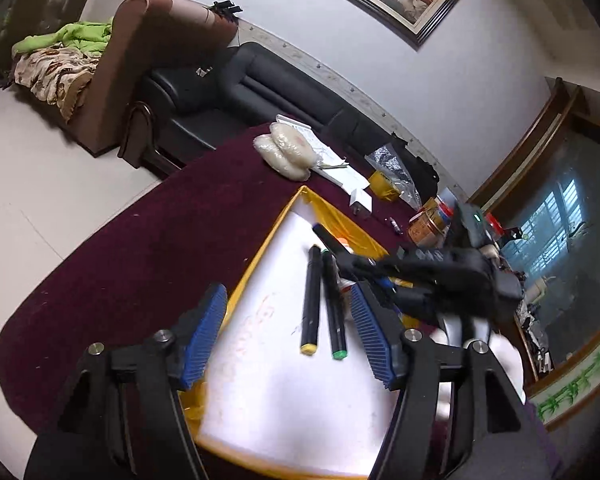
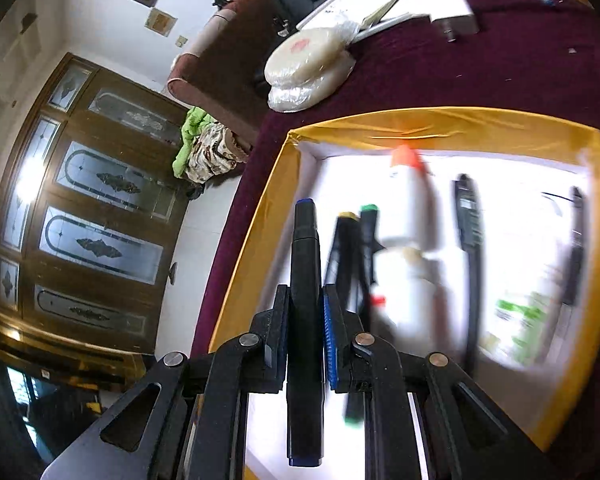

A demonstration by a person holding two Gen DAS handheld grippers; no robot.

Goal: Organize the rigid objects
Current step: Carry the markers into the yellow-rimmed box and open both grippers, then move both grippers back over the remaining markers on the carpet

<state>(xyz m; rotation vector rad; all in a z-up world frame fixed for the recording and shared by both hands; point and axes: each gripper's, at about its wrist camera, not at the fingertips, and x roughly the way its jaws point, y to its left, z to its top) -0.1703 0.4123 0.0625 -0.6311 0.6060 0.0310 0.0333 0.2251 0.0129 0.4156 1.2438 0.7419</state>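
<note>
My left tongs (image 1: 288, 336) stand wide with nothing between the blue pads (image 1: 206, 332); I see them poised over the white floor of the yellow-rimmed tray (image 1: 260, 248). No earlier view is at hand, so I speak only of how they stand. Just ahead of them, toward 12 o'clock, two black markers lie side by side on the tray floor: the yellow-capped marker (image 1: 310, 300) on the left and the green-capped marker (image 1: 334, 308) touching or nearly touching it on the right, both within the span of the pads but beyond their tips. The right pad sits just beside the green-capped one, at its 3 o'clock.

My right tongs (image 2: 306, 320) are narrow and clamped on a blue-capped marker (image 2: 305, 280), which runs lengthwise between the pads, its far cap pointing to 12 o'clock. In the left view those tongs come in blurred from 3 o'clock above the tray.

From the right view, at 1 o'clock of the held marker lie the same two markers, then a white bottle with an orange cap (image 2: 408, 200), then a black pen (image 2: 470, 232) at 2 o'clock, all inside the tray and smeared by motion.

The tray rests on the bench's maroon cloth (image 1: 140, 248). Wrapped white discs (image 2: 308, 64) lie on the cloth at 12 o'clock, well apart from the tray.
</note>
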